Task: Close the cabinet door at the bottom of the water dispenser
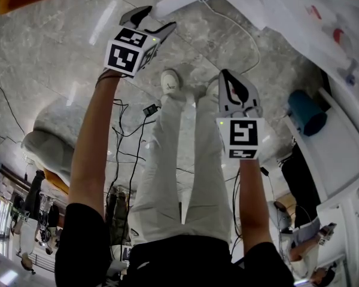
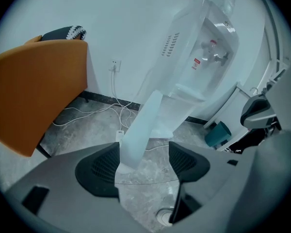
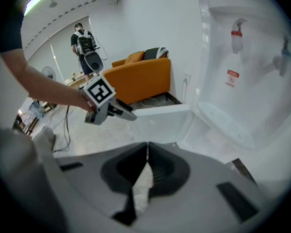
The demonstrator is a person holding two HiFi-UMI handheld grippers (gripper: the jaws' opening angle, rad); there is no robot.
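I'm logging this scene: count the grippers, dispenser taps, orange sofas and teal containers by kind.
Grey grippers: 2, left gripper and right gripper
Taps on the white plastic water dispenser: 2, red tap and blue tap
Orange upholstered sofa: 1
Teal round container: 1
Total: 6

Orange sofa (image 2: 34,96) by white wall, dark patterned cushion (image 2: 63,33) on its top edge; wall socket (image 2: 115,64) just beside; white cables (image 2: 94,110) trailing over grey marble floor (image 2: 72,137); teal bin (image 2: 217,134) at right; person (image 3: 85,45) standing beyond sofa.
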